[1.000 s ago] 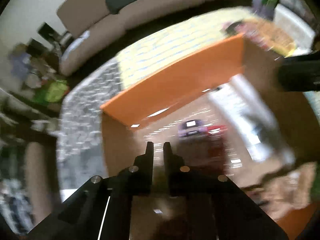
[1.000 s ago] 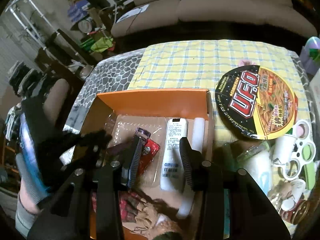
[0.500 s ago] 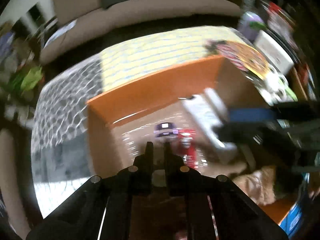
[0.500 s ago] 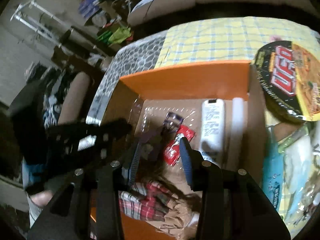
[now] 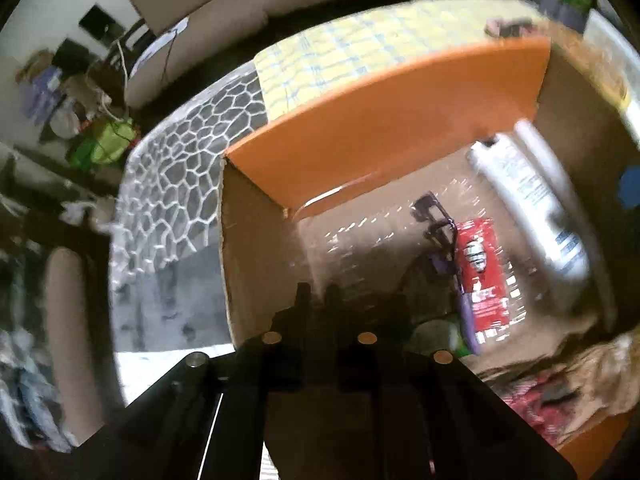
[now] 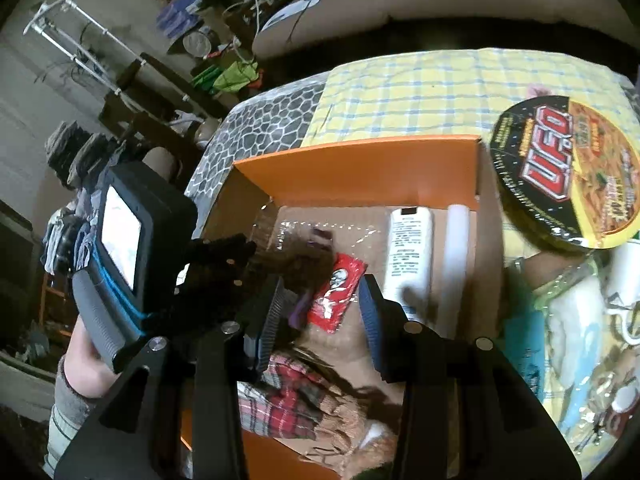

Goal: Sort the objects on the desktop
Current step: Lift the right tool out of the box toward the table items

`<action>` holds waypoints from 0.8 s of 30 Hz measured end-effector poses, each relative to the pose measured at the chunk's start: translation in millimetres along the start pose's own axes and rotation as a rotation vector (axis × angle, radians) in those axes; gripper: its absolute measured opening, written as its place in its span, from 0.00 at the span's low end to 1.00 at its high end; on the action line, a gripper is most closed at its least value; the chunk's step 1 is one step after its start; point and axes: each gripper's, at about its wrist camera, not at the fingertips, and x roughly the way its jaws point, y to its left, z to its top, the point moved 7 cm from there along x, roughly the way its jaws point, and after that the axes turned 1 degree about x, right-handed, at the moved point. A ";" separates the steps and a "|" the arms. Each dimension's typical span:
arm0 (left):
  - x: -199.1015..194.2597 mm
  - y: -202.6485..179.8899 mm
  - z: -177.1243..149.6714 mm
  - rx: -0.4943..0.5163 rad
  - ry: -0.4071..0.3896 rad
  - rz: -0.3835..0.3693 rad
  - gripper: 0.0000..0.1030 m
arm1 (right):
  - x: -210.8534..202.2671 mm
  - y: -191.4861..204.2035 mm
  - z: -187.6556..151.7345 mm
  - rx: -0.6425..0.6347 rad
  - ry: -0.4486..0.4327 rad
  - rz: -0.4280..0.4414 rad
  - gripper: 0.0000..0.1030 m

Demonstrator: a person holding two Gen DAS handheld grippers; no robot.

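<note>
An orange box (image 5: 384, 120) (image 6: 360, 172) with a brown cardboard floor stands on the table. Inside it lie a red sachet (image 5: 480, 268) (image 6: 338, 296), a purple-handled tool (image 5: 444, 232), a white tube (image 5: 532, 200) (image 6: 410, 248), a white stick (image 6: 456, 256) and a plaid cloth (image 6: 292, 396). My left gripper (image 5: 317, 296) is shut and empty, low over the box's left part, left of the purple tool. My right gripper (image 6: 322, 308) hangs open above the sachet with nothing between its pads. The left gripper's body (image 6: 224, 264) shows at the box's left wall.
A round noodle bowl (image 6: 560, 176) sits right of the box on a yellow checked cloth (image 6: 420, 88). White cups and plastic bags (image 6: 580, 320) crowd the right side. A grey pebble-pattern cover (image 5: 180, 184) lies left of the box. A sofa (image 6: 440, 0) stands behind.
The left gripper has shifted toward the box's left wall, so the sachet and tube now sit to its right. The right gripper has left its view. The right gripper has barely moved.
</note>
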 end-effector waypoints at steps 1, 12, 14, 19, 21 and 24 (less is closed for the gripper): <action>-5.0 -1.2 0.9 -0.033 -0.012 -0.047 0.11 | 0.6 2.9 -0.6 -0.005 0.001 0.002 0.37; -54.6 -0.6 -28.6 -0.170 -0.125 -0.216 0.94 | -4.2 18.0 -17.7 -0.082 0.027 -0.053 0.77; -51.7 -0.9 -42.8 -0.190 -0.103 -0.250 0.96 | -4.6 22.1 -23.5 -0.102 0.034 -0.077 0.77; -64.0 -1.5 -68.3 -0.224 -0.117 -0.273 0.96 | -19.2 30.2 -37.2 -0.119 0.031 -0.092 0.78; -73.5 -2.8 -77.5 -0.238 -0.126 -0.280 1.00 | -30.6 32.5 -46.2 -0.125 0.023 -0.103 0.80; -89.9 -5.5 -86.4 -0.254 -0.148 -0.281 1.00 | -44.7 35.7 -58.1 -0.128 0.014 -0.109 0.82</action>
